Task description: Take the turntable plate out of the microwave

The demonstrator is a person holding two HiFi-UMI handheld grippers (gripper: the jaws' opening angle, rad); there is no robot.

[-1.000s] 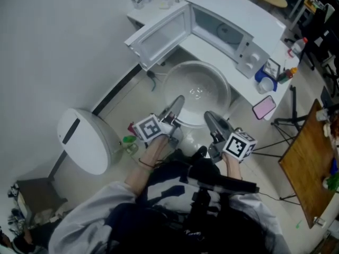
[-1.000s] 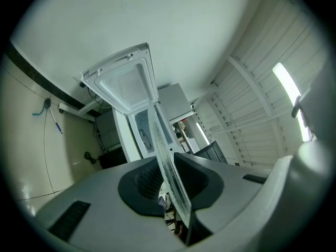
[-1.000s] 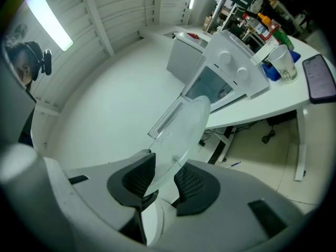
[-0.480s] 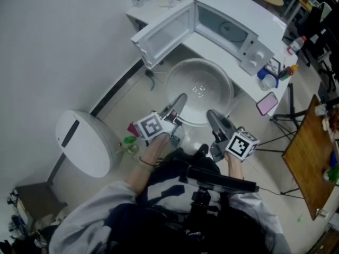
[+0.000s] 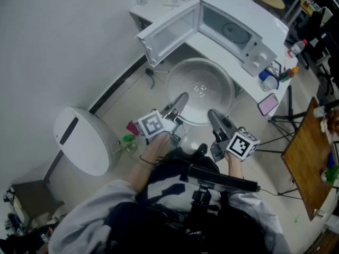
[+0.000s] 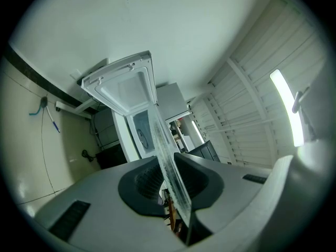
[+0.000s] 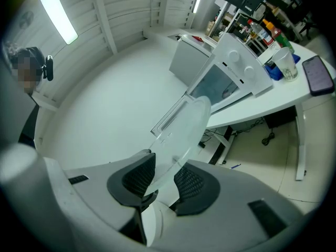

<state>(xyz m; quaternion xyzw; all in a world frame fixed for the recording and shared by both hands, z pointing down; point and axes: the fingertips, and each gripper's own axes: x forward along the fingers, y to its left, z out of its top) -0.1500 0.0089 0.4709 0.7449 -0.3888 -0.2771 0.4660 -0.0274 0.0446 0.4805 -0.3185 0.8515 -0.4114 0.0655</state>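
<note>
Glass, clear and round, the turntable plate is outside the microwave — held roughly level above the floor, just in front of the near edge of the white desk. The left gripper has its dark pads closed on the plate's near rim at the left; in the left gripper view the glass edge sits pinched between them. The right gripper is clamped on the same near rim a little further right, and in the right gripper view the glass slants up from between its pads. The microwave stands toward the far edge of the desk with its door swung wide open to the left. A pink phone lies at the desk's near right corner, and a cup stands near it — just beside the microwave's control end. A white bin sits on the floor to the person's left.
</note>
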